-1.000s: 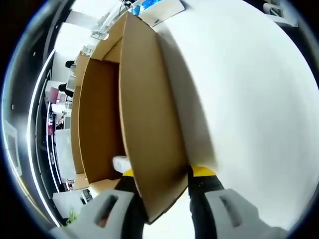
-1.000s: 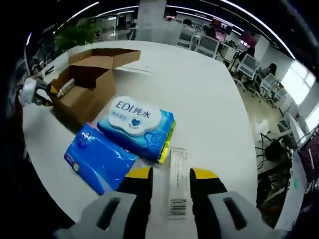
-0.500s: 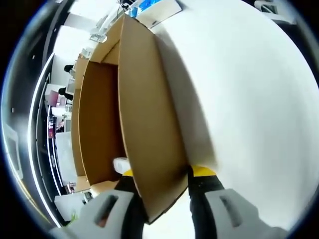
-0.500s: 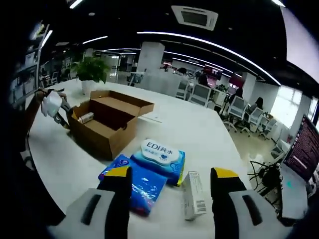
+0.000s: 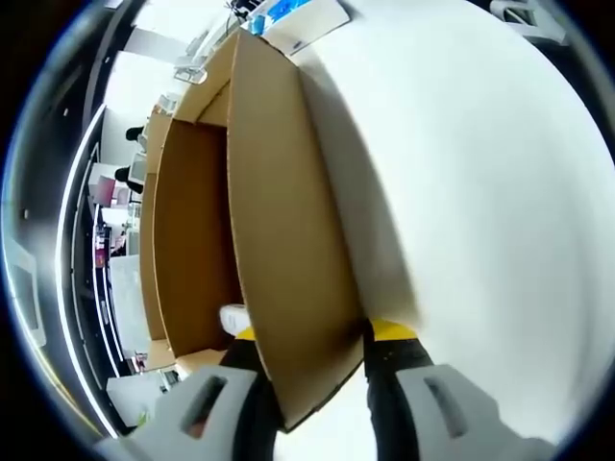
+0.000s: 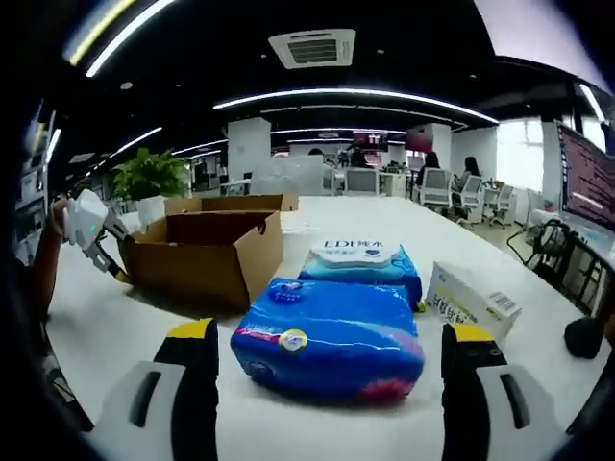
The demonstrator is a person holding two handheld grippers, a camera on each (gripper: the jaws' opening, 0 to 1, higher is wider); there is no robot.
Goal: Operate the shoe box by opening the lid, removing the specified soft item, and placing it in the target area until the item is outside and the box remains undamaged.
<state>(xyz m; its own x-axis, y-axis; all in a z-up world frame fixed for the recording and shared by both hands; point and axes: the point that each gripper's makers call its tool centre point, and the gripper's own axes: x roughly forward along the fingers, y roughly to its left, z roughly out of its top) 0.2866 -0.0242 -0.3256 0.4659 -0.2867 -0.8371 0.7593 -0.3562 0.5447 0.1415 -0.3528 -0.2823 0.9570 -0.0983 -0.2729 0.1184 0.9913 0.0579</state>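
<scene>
White round-edged desk (image 6: 404, 245) carrying everything; bare white top also across the right half of the left gripper view (image 5: 480, 173).

Open brown cardboard shoe box (image 6: 207, 252) at 10 o'clock from centre in the right gripper view, lid flap (image 6: 231, 203) folded back behind it. In the left gripper view, near side wall of same box (image 5: 288, 250) running from 12 to 6 o'clock, brown interior to its left; small white item (image 5: 233, 317) just visible inside near 7 o'clock, too little shown to identify.

Blue soft plastic wipes pack with round sticker (image 6: 332, 338) lying on desk at centre of right gripper view, outside the box, just right of box's front corner. Second blue wipes pack with white lid printed "EDI" (image 6: 363, 263) directly behind it, touching or nearly so; cannot tell which.

Small white carton with barcode (image 6: 471, 303) at 3 o'clock, on desk, beside the packs.

Left gripper (image 5: 307, 341): yellow-tipped black fingers narrow, clamped on the box wall, one finger inside, one outside. Same gripper at 9 o'clock in right gripper view (image 6: 88, 223), at the box's left end.

Right gripper (image 6: 332, 336): fingers spread wide, straddling the front blue pack in the picture; contact with the pack cannot be judged.

Green potted plant (image 6: 149, 178) behind box at 10 o'clock. Office chairs and seated people far back.
</scene>
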